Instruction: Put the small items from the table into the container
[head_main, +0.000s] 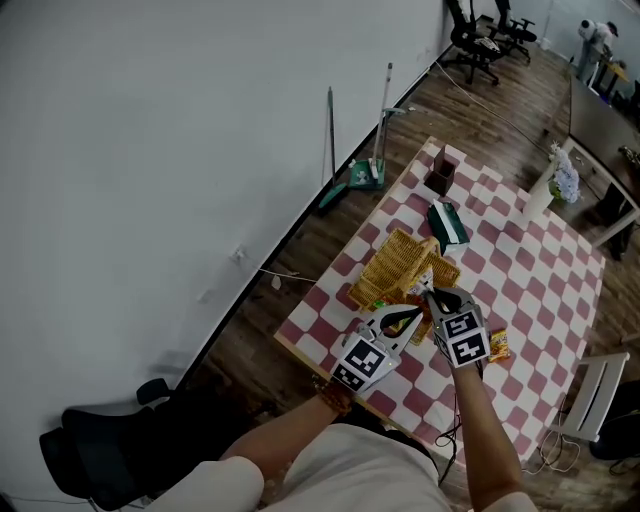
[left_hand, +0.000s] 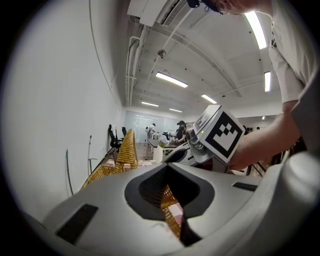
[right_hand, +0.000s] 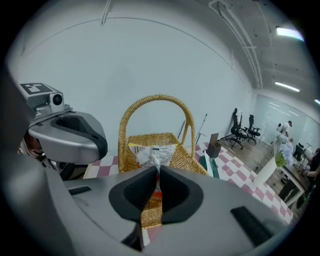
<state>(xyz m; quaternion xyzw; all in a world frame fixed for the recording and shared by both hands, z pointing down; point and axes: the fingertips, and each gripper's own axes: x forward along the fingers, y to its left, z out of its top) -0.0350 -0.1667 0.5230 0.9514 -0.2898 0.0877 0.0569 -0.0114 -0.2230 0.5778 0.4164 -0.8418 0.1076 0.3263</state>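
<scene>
Between fingers (right_hand: 180, 188) of the right gripper (right_hand: 156, 174), in its view alone: white packet (right_hand: 152, 152).

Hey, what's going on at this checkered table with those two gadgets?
A person holds a gripper in each hand over a checkered table and is putting small items into a wicker basket. The right gripper is shut on the edge of a thin snack packet and holds it up at the basket. The left gripper is close beside it, jaws apart with nothing in them. An orange packet lies on the cloth, not yet put away.
</scene>
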